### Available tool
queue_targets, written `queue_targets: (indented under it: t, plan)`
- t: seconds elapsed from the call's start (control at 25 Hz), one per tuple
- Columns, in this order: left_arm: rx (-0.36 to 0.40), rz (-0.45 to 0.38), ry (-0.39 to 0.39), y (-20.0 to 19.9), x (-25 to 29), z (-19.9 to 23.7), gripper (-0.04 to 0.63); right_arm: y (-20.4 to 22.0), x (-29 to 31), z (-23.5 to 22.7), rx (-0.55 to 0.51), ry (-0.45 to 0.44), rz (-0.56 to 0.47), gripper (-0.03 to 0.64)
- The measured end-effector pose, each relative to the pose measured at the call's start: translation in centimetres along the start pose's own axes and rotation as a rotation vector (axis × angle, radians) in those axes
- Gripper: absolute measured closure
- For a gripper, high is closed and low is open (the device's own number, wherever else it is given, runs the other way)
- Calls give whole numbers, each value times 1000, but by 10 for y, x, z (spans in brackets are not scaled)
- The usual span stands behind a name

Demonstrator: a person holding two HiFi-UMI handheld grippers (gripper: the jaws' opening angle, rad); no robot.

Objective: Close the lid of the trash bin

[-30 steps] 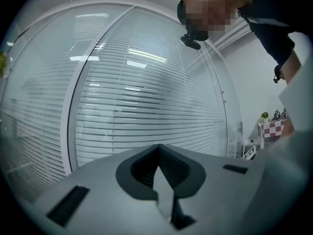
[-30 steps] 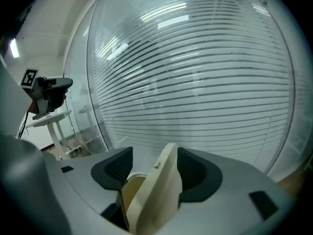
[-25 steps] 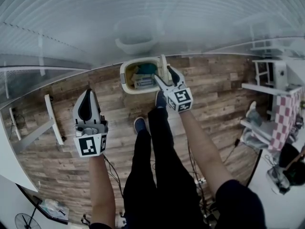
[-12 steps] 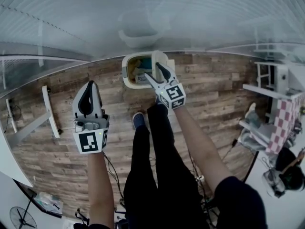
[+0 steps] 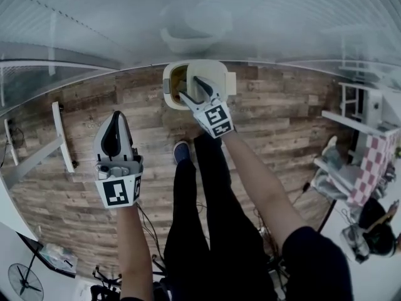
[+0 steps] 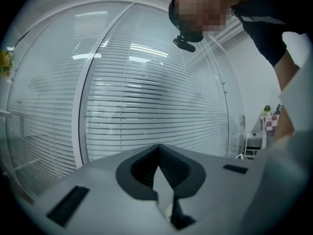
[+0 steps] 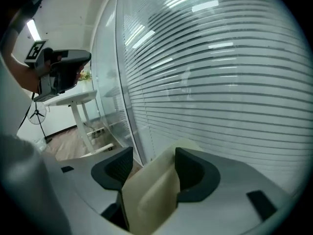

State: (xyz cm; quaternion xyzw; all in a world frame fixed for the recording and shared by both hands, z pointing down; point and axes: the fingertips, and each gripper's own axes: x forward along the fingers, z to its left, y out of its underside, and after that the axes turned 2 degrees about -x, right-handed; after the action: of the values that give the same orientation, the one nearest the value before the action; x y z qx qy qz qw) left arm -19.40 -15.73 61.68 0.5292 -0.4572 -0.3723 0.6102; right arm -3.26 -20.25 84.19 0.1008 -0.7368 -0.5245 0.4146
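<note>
In the head view a cream trash bin (image 5: 170, 83) stands on the wooden floor against the glass wall. Its cream lid (image 5: 212, 73) leans over the right part of the opening, and the left part still shows. My right gripper (image 5: 190, 87) reaches over the bin and is shut on the lid's edge. In the right gripper view the cream lid (image 7: 149, 195) fills the gap in my right gripper (image 7: 154, 173). My left gripper (image 5: 116, 120) hangs to the left, away from the bin, shut and holding nothing. In the left gripper view my left gripper (image 6: 157, 168) points at the blinds.
A glass wall with horizontal blinds (image 5: 200, 17) runs behind the bin. The person's legs and a shoe (image 5: 182, 150) are just in front of it. A white desk leg (image 5: 62, 144) lies at the left and white shelving (image 5: 351, 115) at the right.
The right gripper has swung the lid from upright at the bin's right side leftwards over the opening, so less of the inside shows. The left gripper has barely moved.
</note>
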Motion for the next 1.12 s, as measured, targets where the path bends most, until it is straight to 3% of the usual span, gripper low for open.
queue_targets:
  t: [0.24, 0.32, 0.48, 0.64, 0.76, 1.04, 1.12]
  plan:
    - [-17, 34, -44, 18, -17, 11, 589, 14, 22, 12, -27, -29, 51, 360]
    - [-23, 36, -57, 20, -19, 16, 589, 18, 27, 12, -41, -31, 60, 405]
    - [-29, 46, -74, 30, -22, 24, 589, 26, 37, 15, -68, -55, 69, 407]
    - [-40, 56, -92, 39, -27, 28, 589, 33, 41, 19, -13, -98, 49, 410]
    - [-46, 64, -101, 45, -30, 30, 589, 38, 45, 14, -15, -87, 50, 457]
    - [-59, 76, -127, 56, -37, 38, 589, 58, 56, 17, -58, -56, 103, 453]
    - [-64, 79, -131, 59, -38, 41, 589, 67, 56, 12, -35, -29, 124, 421]
